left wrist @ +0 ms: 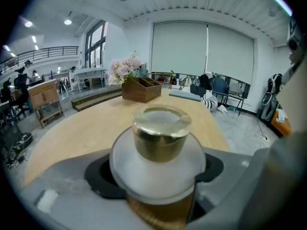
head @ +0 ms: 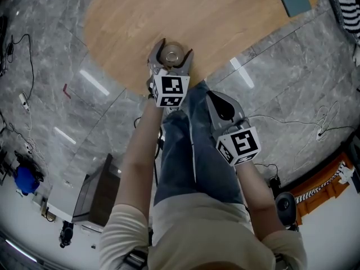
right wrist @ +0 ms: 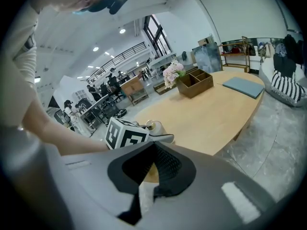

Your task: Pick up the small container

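The small container [head: 172, 54] is a squat white jar with a gold lid, upright on the round wooden table [head: 225, 21] close to its near edge. My left gripper [head: 173, 49] has a jaw on either side of it. In the left gripper view the jar [left wrist: 160, 150] fills the gap between the dark pads [left wrist: 98, 176], and the jaws stand wide without visibly pressing on it. My right gripper [head: 220, 104] hangs below the table edge over the person's jeans, jaws shut and empty. The right gripper view shows the jar's gold lid [right wrist: 152, 125] beyond the left gripper's marker cube [right wrist: 125, 134].
A wooden organiser box [right wrist: 194, 83] with pink flowers [right wrist: 172, 72] stands far across the table, with a grey-blue mat [right wrist: 243, 86] beside it. Cables [head: 320, 125] trail over the grey marble floor. A dark box [head: 100, 190] stands on the floor to the left of the person.
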Action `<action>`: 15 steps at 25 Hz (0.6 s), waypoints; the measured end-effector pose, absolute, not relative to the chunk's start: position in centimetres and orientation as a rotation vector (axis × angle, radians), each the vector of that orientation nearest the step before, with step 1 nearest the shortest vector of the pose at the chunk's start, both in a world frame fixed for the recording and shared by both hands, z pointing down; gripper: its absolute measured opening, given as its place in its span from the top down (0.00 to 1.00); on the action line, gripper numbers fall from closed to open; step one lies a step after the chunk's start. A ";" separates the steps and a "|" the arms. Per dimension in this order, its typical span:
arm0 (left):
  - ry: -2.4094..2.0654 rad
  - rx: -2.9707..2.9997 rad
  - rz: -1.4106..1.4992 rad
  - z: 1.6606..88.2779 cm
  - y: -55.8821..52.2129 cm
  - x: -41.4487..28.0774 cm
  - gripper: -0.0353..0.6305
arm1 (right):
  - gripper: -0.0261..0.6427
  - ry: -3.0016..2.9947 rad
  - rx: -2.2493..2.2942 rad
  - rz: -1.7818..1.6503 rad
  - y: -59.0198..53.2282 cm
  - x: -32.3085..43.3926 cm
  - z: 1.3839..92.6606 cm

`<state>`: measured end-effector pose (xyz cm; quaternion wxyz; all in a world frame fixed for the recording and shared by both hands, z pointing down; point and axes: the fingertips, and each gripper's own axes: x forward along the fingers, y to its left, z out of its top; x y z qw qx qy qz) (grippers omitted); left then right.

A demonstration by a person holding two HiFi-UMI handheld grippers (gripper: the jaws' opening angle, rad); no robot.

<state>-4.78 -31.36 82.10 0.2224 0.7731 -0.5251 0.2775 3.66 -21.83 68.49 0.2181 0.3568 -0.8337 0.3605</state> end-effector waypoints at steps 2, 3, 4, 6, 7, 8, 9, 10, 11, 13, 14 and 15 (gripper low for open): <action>-1.460 2.140 0.785 82.1 -31.4 -4.8 0.40 | 0.96 -2.307 0.991 1.002 -21.8 3.6 68.5; -1.461 2.141 0.795 82.1 -31.4 -4.9 0.41 | 0.96 -2.308 0.992 1.003 -21.8 3.5 68.5; -1.461 2.143 0.803 82.1 -31.4 -4.9 0.43 | 0.96 -2.309 0.994 1.003 -21.7 3.4 68.4; -1.459 2.145 0.816 82.0 -31.4 -5.0 0.43 | 0.96 -2.314 0.998 1.003 -21.7 3.3 68.0; -1.457 2.144 0.821 82.1 -31.4 -5.0 0.43 | 0.96 -2.317 1.002 1.002 -21.7 3.2 67.8; -1.452 2.142 0.827 82.1 -31.3 -5.0 0.43 | 0.96 -2.319 1.006 1.001 -21.7 3.2 67.6; -1.446 2.138 0.833 82.1 -31.3 -4.9 0.43 | 0.96 -2.321 1.011 0.998 -21.7 3.2 67.4; -1.437 2.134 0.837 82.1 -31.3 -4.9 0.43 | 0.96 -2.323 1.018 0.994 -21.7 3.3 67.2; -1.427 2.127 0.839 82.2 -31.2 -4.9 0.43 | 0.96 -2.325 1.025 0.991 -21.7 3.4 67.0; -1.407 2.115 0.843 82.2 -30.8 -4.9 0.43 | 0.96 -2.330 1.040 0.984 -21.6 3.5 66.6; -1.400 2.109 0.844 82.2 -30.5 -5.0 0.43 | 0.96 -2.332 1.047 0.980 -21.5 3.5 66.4; -1.397 2.104 0.844 82.1 -30.2 -5.0 0.43 | 0.96 -2.335 1.053 0.975 -21.5 3.5 66.1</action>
